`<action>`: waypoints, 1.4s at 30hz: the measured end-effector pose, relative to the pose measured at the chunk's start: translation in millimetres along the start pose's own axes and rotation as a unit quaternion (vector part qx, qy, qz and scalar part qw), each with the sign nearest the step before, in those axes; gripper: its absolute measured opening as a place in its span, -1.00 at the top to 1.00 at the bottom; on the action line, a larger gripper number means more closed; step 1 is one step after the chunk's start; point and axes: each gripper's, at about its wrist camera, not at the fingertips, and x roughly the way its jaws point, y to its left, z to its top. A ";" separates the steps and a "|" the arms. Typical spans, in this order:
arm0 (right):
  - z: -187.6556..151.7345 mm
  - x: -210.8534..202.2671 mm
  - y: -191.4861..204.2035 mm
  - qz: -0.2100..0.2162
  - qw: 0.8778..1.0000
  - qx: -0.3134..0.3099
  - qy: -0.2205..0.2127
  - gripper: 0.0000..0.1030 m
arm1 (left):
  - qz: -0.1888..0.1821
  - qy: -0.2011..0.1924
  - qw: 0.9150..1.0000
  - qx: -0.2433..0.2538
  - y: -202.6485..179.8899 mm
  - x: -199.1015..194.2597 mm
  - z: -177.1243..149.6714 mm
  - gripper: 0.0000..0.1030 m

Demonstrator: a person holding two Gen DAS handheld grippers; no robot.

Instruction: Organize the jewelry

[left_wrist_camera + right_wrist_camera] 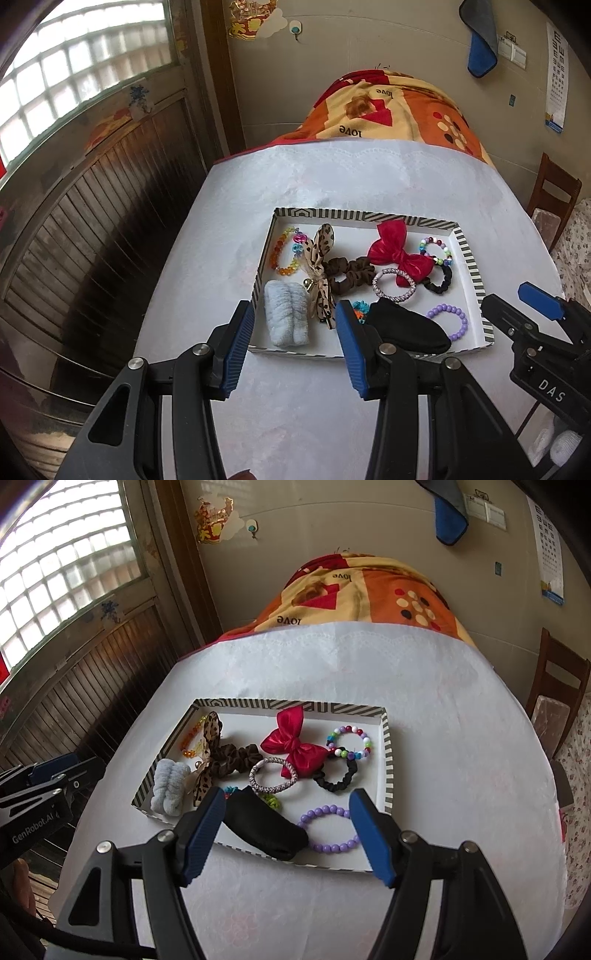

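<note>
Both grippers spread and empty, left gripper (293, 325) poised over near-left corner of striped tray (469, 254), right gripper (286, 816) over its near edge; inside, blue scrunchie (286, 317) at near-left corner, purple bead bracelet (328, 829) near edge, red bow (291, 747) mid-far, black pouch (266, 827) near edge.

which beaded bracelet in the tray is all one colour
The purple bracelet, at the near edge beside the black pouch. The other two beaded ones mix several colours.
</note>
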 end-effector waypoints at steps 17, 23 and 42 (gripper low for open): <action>-0.9 0.4 1.0 0.002 1.000 -0.001 0.003 -0.42 | -0.009 -0.001 1.000 -0.003 0.7 -1.5 0.1 0.29; -1.6 0.7 1.8 0.003 1.000 -0.002 0.002 -0.42 | -0.011 -0.002 1.000 -0.003 -0.7 -2.1 0.1 0.29; -3.4 2.3 2.5 0.005 1.000 -0.001 0.005 -0.42 | -0.043 0.001 0.999 -0.019 1.2 -1.5 1.0 0.29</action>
